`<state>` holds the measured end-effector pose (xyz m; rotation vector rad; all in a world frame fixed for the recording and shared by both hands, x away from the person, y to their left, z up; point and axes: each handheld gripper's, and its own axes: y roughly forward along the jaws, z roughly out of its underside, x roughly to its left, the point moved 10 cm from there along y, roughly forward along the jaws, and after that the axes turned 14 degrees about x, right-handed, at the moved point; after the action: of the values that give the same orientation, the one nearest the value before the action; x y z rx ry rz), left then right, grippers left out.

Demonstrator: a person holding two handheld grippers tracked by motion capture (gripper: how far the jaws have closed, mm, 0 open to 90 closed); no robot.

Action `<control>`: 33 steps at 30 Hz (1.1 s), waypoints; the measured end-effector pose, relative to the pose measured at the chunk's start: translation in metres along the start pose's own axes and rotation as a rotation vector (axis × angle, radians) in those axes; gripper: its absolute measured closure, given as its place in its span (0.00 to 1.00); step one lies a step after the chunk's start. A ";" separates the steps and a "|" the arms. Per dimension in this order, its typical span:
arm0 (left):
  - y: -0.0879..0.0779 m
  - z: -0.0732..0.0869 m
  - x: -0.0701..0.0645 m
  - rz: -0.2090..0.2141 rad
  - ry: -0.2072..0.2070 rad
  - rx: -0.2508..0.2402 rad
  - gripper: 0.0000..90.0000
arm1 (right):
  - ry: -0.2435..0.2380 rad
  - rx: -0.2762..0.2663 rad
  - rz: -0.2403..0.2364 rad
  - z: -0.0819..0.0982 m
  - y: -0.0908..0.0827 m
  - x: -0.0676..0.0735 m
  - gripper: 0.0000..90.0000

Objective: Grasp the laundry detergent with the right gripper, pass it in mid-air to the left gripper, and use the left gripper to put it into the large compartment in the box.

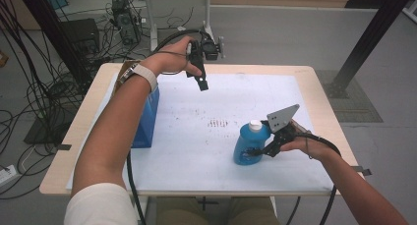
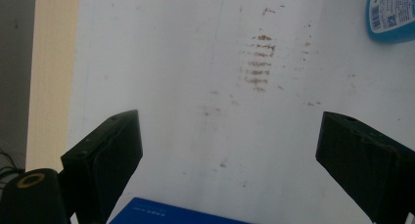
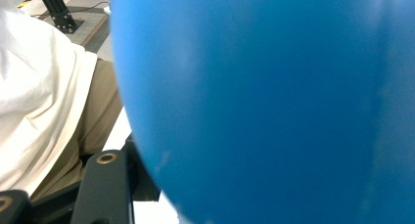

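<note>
- The blue plastic bottle with a white cap [image 1: 250,145] stands upright on the white sheet that covers the light wooden surface [image 1: 206,136], in the near right part of it.
- The right tongs [image 1: 260,151] hold this bottle from its right side, low on its body; the two jaws are clamped on it. In the right gripper view the blue wall of the bottle [image 3: 274,101] is very close to the camera, and one black jaw touches it at the bottom left.
- The left tongs [image 1: 202,83] hang in the air above the far part of the sheet, well apart from the bottle, to its far left. Their jaws stand wide apart, with nothing between them.
- A blue rectangular box [image 1: 147,118] stands on the sheet, well to the left of the bottle, partly hidden under the left forearm.
- A patch of small brown marks [image 1: 217,122] lies on the sheet between the box and the bottle, nearer to the bottle.
</note>
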<state>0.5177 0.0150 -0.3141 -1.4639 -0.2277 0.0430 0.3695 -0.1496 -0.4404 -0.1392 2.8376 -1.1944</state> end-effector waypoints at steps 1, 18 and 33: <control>0.000 0.000 0.000 0.001 0.000 0.000 0.12 | -0.003 0.001 0.003 0.000 0.000 0.000 0.43; 0.001 -0.001 0.000 0.001 0.000 0.001 0.12 | 0.004 -0.021 -0.009 0.001 0.001 -0.001 0.46; 0.000 0.000 -0.001 -0.001 -0.001 -0.001 0.12 | 0.011 -0.027 -0.029 0.002 0.001 0.000 0.47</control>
<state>0.5172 0.0144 -0.3139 -1.4643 -0.2297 0.0430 0.3700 -0.1497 -0.4424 -0.1758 2.8713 -1.1657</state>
